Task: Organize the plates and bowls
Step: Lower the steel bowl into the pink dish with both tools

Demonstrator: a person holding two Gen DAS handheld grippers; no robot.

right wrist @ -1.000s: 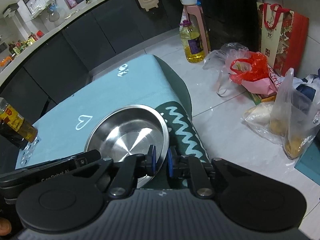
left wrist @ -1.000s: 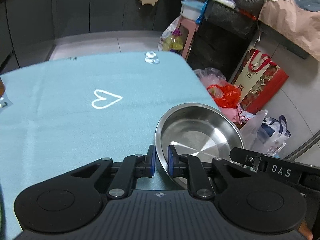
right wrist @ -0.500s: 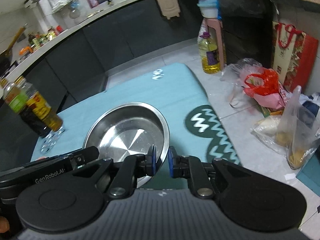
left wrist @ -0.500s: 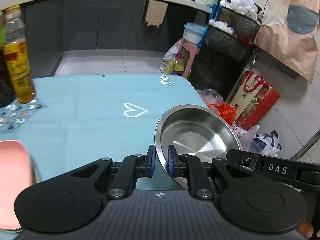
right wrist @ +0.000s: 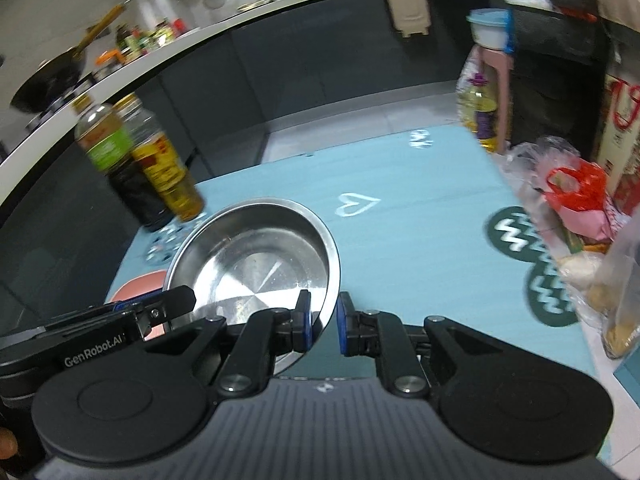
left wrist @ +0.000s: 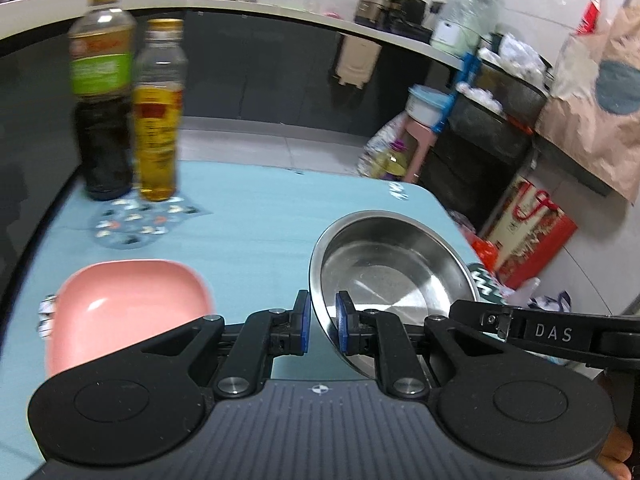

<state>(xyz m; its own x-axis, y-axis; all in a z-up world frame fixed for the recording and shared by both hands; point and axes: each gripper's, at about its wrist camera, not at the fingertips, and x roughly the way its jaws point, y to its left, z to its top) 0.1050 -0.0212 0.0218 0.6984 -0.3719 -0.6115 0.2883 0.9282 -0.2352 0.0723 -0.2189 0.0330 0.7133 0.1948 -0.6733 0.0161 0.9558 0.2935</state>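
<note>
1. Left gripper (left wrist: pixel 321 322) clamps the left rim of the round shiny steel bowl (left wrist: pixel 390 270), lower centre-right of frame.
2. Right gripper (right wrist: pixel 323 322) pinches the bowl's right rim.
3. Pink rounded-square plate (left wrist: pixel 120 308) lies lower left on the light blue tablecloth (left wrist: pixel 256 232).

Motion-blurred bottles (left wrist: pixel 128 108), pink plate (left wrist: pixel 120 312) partly hidden behind the left gripper (left wrist: pixel 320 322).

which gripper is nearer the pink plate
Left. The left gripper holds the steel bowl's rim right beside the pink plate; the right gripper grips the bowl's far rim.
</note>
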